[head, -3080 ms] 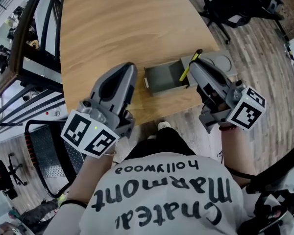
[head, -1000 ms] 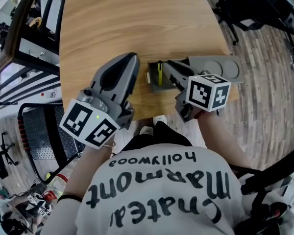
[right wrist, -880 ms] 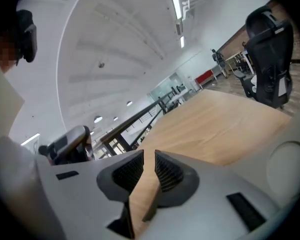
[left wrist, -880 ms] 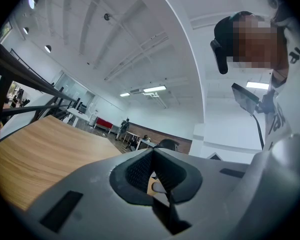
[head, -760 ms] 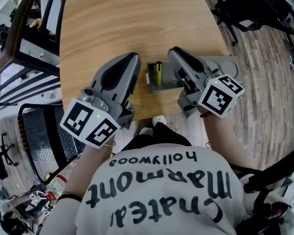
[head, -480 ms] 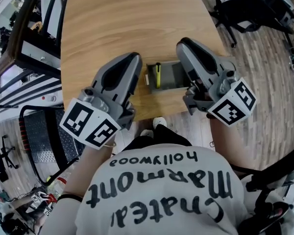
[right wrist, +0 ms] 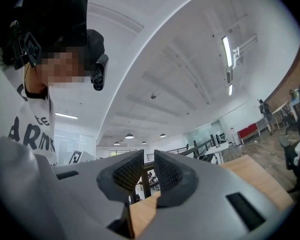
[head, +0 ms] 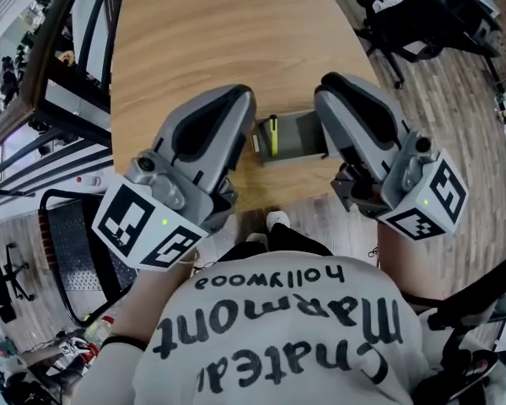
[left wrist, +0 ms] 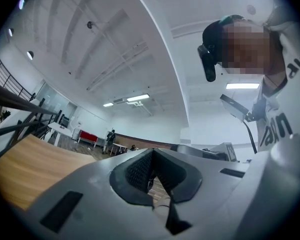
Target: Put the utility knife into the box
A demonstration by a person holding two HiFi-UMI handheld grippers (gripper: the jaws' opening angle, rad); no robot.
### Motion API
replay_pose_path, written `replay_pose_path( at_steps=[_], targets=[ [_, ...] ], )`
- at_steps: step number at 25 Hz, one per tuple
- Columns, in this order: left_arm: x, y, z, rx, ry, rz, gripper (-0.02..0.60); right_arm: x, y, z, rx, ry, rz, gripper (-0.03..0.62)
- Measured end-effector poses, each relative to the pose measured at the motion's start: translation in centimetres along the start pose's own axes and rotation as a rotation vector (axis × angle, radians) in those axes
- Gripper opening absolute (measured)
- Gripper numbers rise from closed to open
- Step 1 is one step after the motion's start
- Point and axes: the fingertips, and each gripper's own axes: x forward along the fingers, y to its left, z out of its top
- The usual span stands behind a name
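The left gripper (head: 223,108) hovers over the tabletop (head: 211,32), its jaws pressed together on nothing. Just right of it, the yellow knife (head: 272,135) lies lengthwise in the left part of the grey box (head: 308,133), so the task looks done. The right gripper (head: 346,95) hangs over the box's right end, jaws slightly spread and empty. The 1 thing left seems to be a clean retreat. Lift the 2 grippers straight up without brushing the rim, because the box sits close to the tabletop's near edge and a nudge could tip it off.
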Motion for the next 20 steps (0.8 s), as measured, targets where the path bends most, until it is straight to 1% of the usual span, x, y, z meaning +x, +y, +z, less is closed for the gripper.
replay_pose_path(
  at_steps=[3, 5, 9, 13, 18, 20],
  targets=[
    [-0.4, -0.2, 0.5, 0.019, -0.013, 0.006, 0.002, -0.9, 0.2, 0.0, -0.020, 0.014, -0.018, 0.066],
    [-0.4, -0.3, 0.7, 0.017, -0.016, 0.007, 0.002, -1.1, 0.5, -0.2, -0.027, 0.039, -0.015, 0.064],
    [-0.3, -0.9, 1.1, 0.015, -0.015, -0.003, 0.002, -0.8, 1.3, -0.6, -0.087, 0.095, -0.007, 0.064],
    [-0.6, -1.1, 1.3, 0.017, -0.017, -0.005, 0.002, -0.5, 2.2, -0.8, -0.123, 0.116, 0.002, 0.064],
    [-0.5, -1.4, 1.0, 0.015, -0.015, -0.004, 0.002, -0.9, 2.3, -1.0, -0.126, 0.131, 0.006, 0.064],
    [-0.4, -1.7, 0.9, 0.015, -0.015, -0.006, 0.002, -1.1, 2.2, -0.9, -0.125, 0.128, 0.004, 0.052]
  ],
)
